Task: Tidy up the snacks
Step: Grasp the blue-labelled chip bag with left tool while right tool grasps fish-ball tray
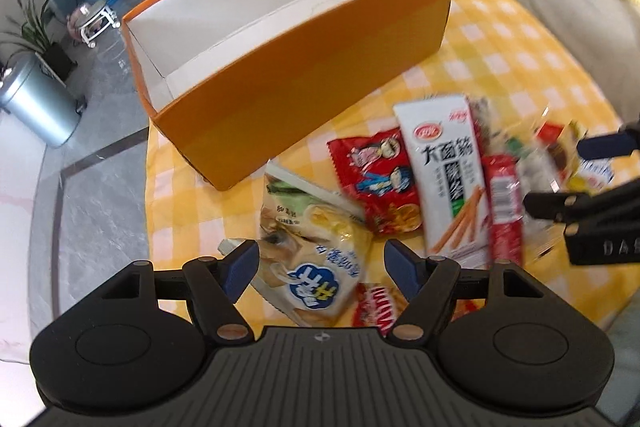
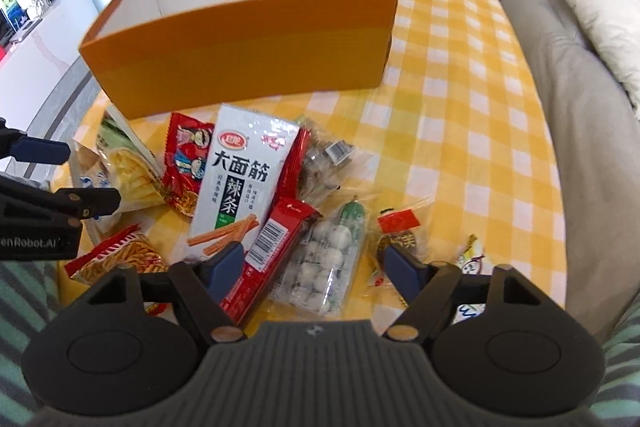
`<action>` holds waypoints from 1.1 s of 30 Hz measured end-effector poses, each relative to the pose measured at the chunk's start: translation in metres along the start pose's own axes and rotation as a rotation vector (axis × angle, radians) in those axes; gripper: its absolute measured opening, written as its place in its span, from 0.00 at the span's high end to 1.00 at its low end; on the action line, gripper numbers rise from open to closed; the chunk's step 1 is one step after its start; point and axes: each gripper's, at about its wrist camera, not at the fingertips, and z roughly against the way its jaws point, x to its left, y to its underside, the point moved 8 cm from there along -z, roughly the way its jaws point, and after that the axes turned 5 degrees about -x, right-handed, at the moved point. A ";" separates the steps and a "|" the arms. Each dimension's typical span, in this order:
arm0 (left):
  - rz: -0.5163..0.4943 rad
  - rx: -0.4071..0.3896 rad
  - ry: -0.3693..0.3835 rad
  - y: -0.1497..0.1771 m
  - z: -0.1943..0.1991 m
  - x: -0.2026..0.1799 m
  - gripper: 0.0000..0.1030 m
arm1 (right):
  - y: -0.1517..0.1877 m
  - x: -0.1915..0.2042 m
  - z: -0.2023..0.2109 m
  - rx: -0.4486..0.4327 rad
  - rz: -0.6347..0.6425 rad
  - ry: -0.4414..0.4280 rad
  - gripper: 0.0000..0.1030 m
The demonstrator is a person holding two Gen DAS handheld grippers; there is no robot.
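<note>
We are holding the left gripper (image 1: 320, 267) wide over the soft cream bun pack (image 1: 316, 259) between its fingers | right gripper (image 2: 312, 263) wide over the slippery fishball pack (image 2: 324, 259) | nothing pinched | orange box (image 2: 240, 47) empty beyond | we should grab them mid-pack.

The orange box (image 2: 240, 39) stands open at the top near the far edge of the table (image 2: 460, 115), and its white inside is bare, so a hand can go in from above. Its tall near wall blocks the way straight across. Just in front of that wall the snack packs (image 2: 244, 179) lie in a crowded heap, some on top of others, with little room between them. The right side of the table, with its yellow checked cloth, is bare and wide. A sofa (image 2: 580, 107) stands close along the right edge.
</note>
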 end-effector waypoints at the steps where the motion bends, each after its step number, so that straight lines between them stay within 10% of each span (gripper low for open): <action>1: 0.000 0.008 -0.001 0.001 -0.003 0.001 0.19 | 0.001 -0.001 -0.005 0.012 -0.004 0.004 0.28; 33: -0.091 -0.097 -0.024 -0.016 -0.048 0.004 0.05 | 0.009 0.003 -0.058 0.105 -0.049 -0.052 0.27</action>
